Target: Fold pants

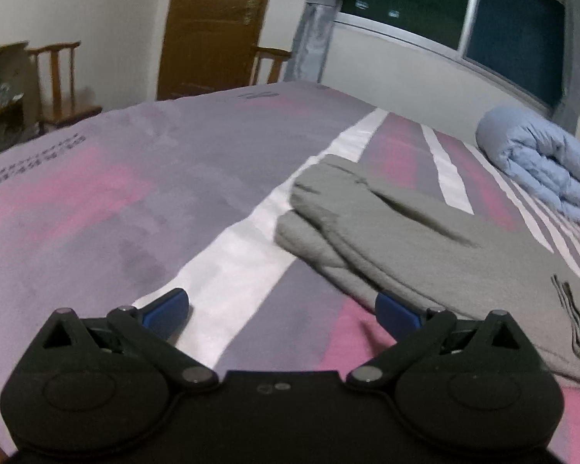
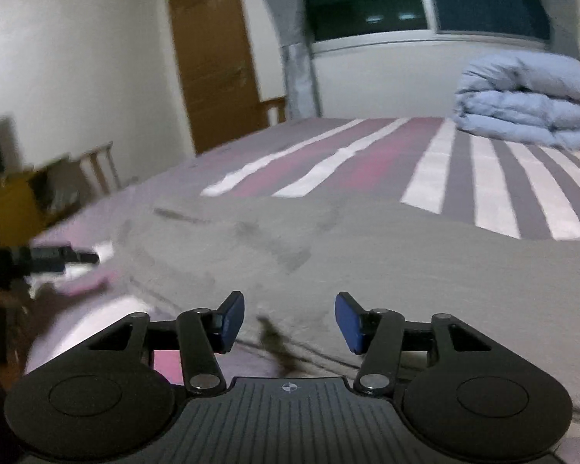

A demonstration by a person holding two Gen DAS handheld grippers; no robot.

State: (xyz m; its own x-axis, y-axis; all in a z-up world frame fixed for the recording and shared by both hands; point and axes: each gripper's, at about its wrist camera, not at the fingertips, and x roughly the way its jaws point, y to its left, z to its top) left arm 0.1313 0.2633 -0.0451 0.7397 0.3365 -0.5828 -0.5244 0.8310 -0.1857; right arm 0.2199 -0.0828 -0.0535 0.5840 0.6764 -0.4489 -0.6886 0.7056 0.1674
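Both tools (image 1: pixel 281 311) (image 2: pixel 289 321) spread wide — grey pants (image 1: pixel 386 224) on bed (image 1: pixel 116 178)

My right wrist view blurs the grey pants (image 2: pixel 367 255) and the left gripper (image 2: pixel 63 259) beyond the bed's left edge; the frame's right edge crops the folded duvet (image 2: pixel 529 100).
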